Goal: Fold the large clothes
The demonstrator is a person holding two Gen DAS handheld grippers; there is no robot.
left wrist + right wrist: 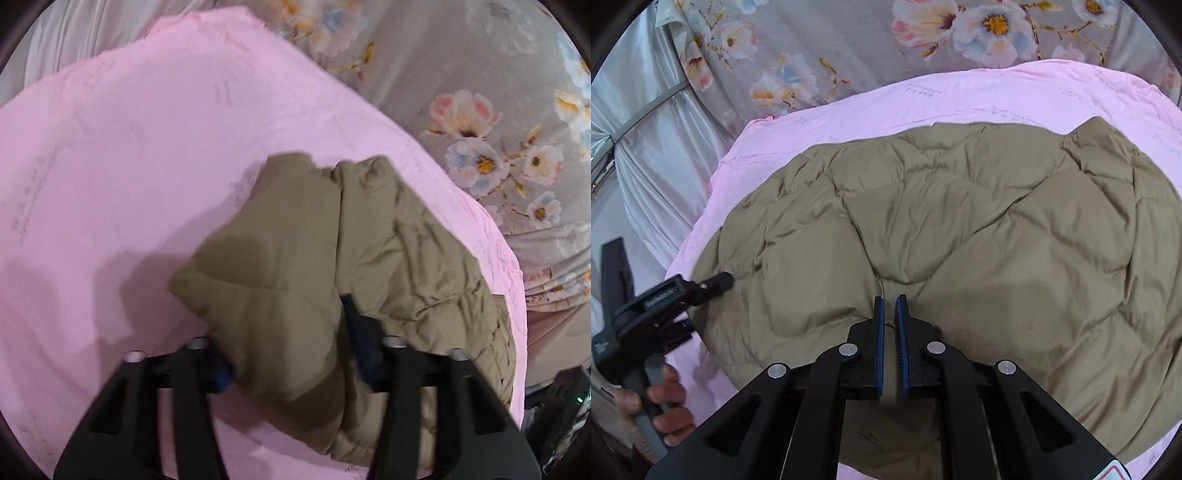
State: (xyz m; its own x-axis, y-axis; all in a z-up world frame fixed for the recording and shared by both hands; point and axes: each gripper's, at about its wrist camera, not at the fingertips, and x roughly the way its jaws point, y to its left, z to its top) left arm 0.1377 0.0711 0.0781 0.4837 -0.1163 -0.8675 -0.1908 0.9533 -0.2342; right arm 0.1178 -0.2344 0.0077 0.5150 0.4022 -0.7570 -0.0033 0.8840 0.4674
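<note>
A khaki quilted puffer jacket (960,221) lies spread on a pink sheet (960,96). My right gripper (890,306) is shut on a fold of the jacket near its middle front edge. In the left wrist view a bunched part of the jacket (295,258) fills the space between the wide-apart fingers of my left gripper (286,332); the fingertips are partly hidden by cloth. The left gripper also shows in the right wrist view (713,282) at the jacket's left edge, held by a hand.
The pink sheet (110,166) covers a bed with a grey floral cover (480,110), also seen in the right wrist view (849,44). A white satin curtain (646,147) hangs at the left. Dark items (561,406) sit by the bed edge.
</note>
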